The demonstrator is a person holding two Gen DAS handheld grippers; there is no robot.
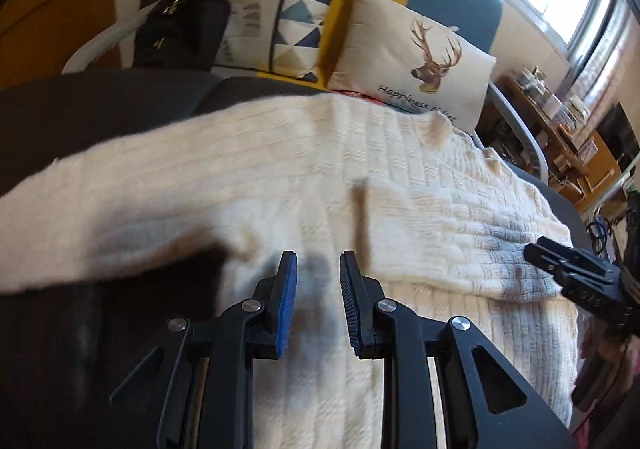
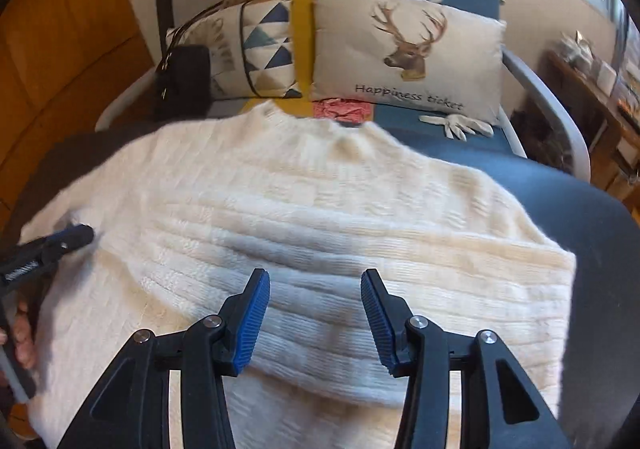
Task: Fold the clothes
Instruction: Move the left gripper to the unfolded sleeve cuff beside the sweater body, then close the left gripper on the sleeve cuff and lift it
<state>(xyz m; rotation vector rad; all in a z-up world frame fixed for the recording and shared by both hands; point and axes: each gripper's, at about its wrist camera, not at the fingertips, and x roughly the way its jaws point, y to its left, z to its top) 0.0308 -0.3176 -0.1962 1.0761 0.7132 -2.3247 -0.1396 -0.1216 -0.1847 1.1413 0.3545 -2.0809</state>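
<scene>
Cream knit sweater point(image 1: 360, 185) is lying spread over a dark cushioned seat point(image 1: 100, 105), covering most of it; the seat is showing blue point(image 2: 560, 201) at the far right edge in the right wrist view. A folded layer of the sweater is lying across the near part, its edge running just under the right tool.

Left tool point(image 1: 318, 289) is hovering over the sweater's near left part, fingers a small gap apart, nothing between them, blue pads point(image 1: 289, 305) facing inward. Cannot tell whether the tips are touching the knit. Its shadow is falling on the fabric right under it.

Right tool point(image 2: 315, 313) is sitting over the folded near part, fingers wide apart, gripping nothing. In the left wrist view it point(image 1: 576, 273) is poking in from the right edge, over the sweater's right side. In the right wrist view the left tool point(image 2: 60, 245) is coming in from the left edge, with a person's fingers point(image 2: 24, 337) on its handle.

Behind the sweater a deer pillow point(image 2: 404, 57) and a triangle-print pillow point(image 2: 260, 49) are leaning on the backrest. A black bag point(image 1: 180, 29) is sitting at the far left. A red item point(image 2: 342, 109) is peeking out beyond the collar. A white glove point(image 2: 460, 125) is lying below the deer pillow.
</scene>
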